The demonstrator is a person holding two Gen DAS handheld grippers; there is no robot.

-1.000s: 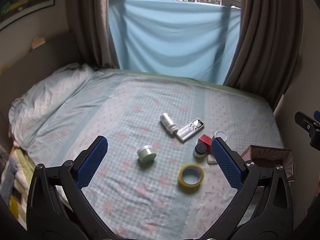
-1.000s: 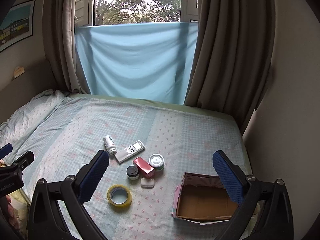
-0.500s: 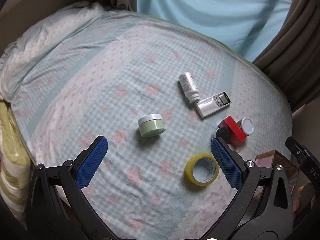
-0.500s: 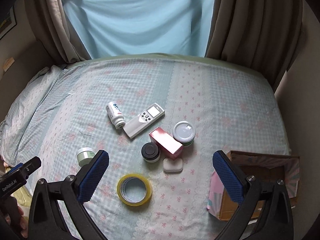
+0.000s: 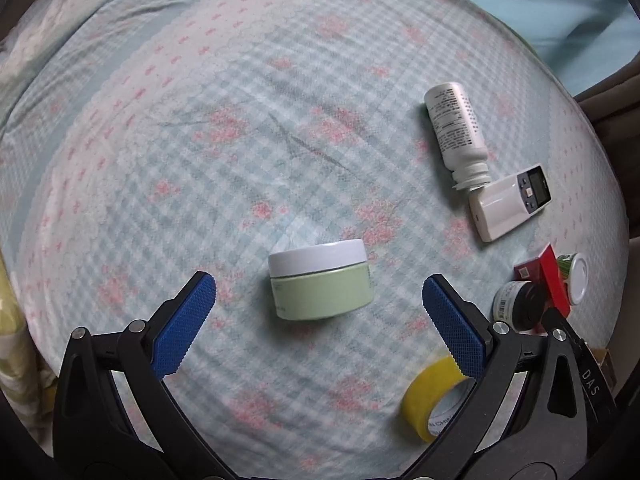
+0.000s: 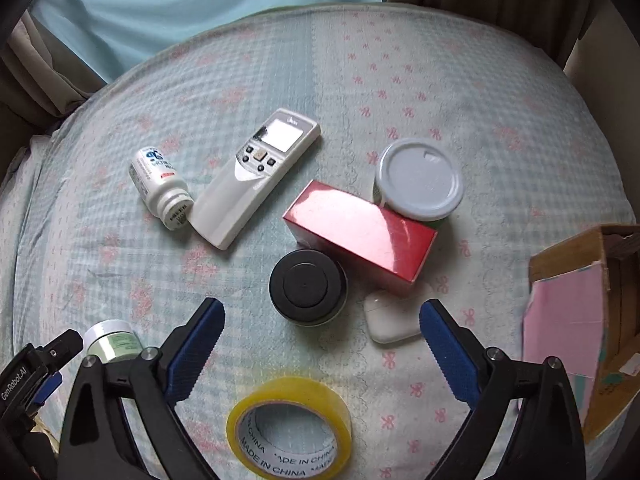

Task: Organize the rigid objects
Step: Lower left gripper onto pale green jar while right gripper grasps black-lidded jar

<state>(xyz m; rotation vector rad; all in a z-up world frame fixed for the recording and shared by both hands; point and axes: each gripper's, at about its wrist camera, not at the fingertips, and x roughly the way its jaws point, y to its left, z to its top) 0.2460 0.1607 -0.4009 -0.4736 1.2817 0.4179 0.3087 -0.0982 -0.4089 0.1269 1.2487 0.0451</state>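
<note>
Two grippers point steeply down at a bed sheet (image 5: 280, 140) strewn with small items. Left gripper (image 5: 319, 312): jaws spread wide, nothing gripped. A green jar (image 5: 320, 286) with a white lid stands on the sheet between the blue pads, clear of both. A yellow tape roll (image 5: 430, 404) lies beside the right-hand pad, partly hidden behind it.

Right gripper (image 6: 322, 336): jaws wide and closing, with nothing pressed between the pads. A black-lidded jar (image 6: 307, 287) sits just ahead of the gap, left of centre. A small white case (image 6: 390, 320) lies ahead of the right-hand pad; whether the two touch cannot be told. The tape roll lies flat, hole up, below the jaws in the right wrist view.

A red box (image 6: 360, 236) lies on its side, long axis running from upper left to lower right, touching the black-lidded jar and a white-lidded tub (image 6: 420, 184). A remote control (image 6: 256, 176) lies screen up, long axis diagonal, screen end toward the upper right. A white bottle (image 6: 160, 186) lies on its side, cap toward the remote's lower end. A cardboard box (image 6: 580, 308) sits open at the right edge.
</note>
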